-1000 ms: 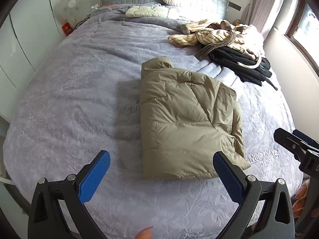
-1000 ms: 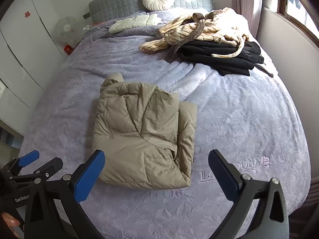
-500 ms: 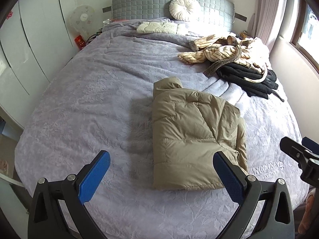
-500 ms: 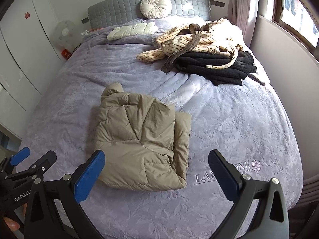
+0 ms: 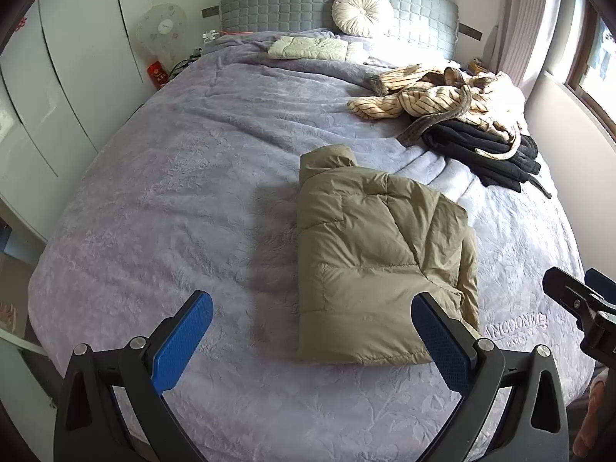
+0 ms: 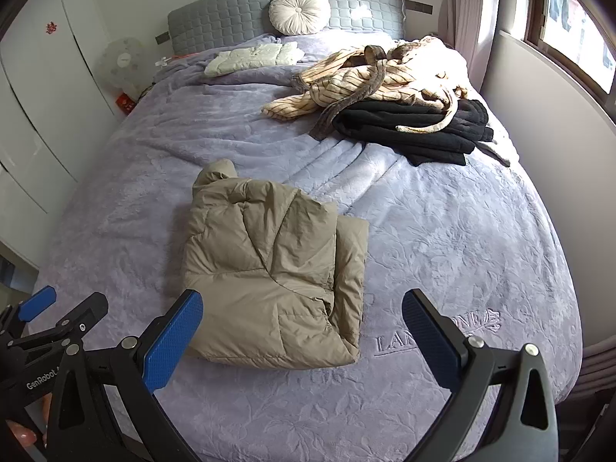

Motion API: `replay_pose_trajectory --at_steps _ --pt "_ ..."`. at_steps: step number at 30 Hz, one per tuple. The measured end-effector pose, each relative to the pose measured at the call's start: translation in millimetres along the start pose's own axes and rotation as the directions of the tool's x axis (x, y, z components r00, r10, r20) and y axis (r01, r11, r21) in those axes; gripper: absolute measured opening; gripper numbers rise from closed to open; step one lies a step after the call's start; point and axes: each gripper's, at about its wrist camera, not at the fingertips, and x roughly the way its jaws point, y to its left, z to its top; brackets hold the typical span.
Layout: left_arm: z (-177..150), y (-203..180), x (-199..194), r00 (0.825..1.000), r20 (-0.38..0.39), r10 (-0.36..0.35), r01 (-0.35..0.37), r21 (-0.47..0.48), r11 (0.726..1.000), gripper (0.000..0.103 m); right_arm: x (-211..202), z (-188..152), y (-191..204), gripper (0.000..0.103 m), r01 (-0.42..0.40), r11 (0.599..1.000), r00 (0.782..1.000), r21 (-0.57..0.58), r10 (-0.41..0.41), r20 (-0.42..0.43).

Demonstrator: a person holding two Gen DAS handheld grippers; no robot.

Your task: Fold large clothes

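Note:
A tan puffer jacket lies folded into a compact rectangle on the purple bedspread, collar toward the headboard. It also shows in the right wrist view. My left gripper is open and empty, held above the bed's near edge in front of the jacket. My right gripper is open and empty, also back from the jacket over the near edge. Each gripper shows at the side of the other's view.
A pile with a striped cream robe on black clothes lies at the far right of the bed. A folded white garment and a round cushion sit near the grey headboard. A fan and wardrobe stand left.
Both grippers have pulled back and risen away from the jacket, so more of the bed and room shows. The jacket has not moved. Both stay open.

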Motion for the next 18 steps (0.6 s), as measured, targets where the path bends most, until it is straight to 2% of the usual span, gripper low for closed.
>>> replay_pose_trajectory --at_steps 18 --pt "0.0 2.2 1.3 1.000 -0.005 0.006 -0.006 -0.007 1.000 0.103 0.0 0.5 -2.0 0.103 -0.003 1.000 1.000 -0.004 0.003 -0.004"
